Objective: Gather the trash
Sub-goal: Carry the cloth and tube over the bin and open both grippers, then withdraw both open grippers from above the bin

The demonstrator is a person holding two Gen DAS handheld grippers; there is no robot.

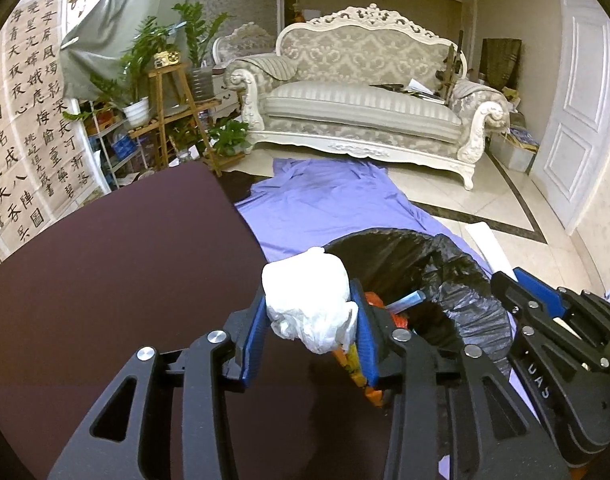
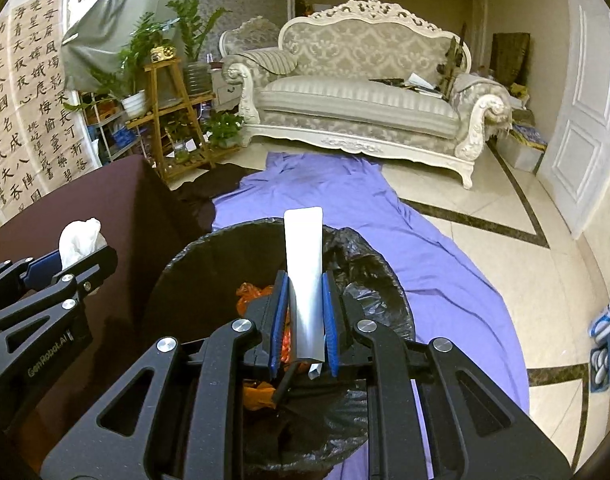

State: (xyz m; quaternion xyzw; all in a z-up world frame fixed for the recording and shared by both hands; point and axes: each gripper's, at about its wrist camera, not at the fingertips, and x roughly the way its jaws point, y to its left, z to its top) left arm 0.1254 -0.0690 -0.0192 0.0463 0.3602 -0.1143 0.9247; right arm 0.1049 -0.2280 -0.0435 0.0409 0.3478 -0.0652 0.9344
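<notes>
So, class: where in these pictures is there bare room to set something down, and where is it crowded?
Free: the dark tabletop left of the bin, and the purple sheet between bin and sofa. Crowded: the bin mouth, where the left gripper holds a white wad and the right gripper a flat strip.

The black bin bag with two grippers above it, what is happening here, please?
A person is collecting trash with two handheld grippers. The left gripper holds a crumpled white tissue at the table's edge, beside the bin bag. The right gripper holds a flat silver-white strip over the open bag. Neither is dropped yet.
</notes>
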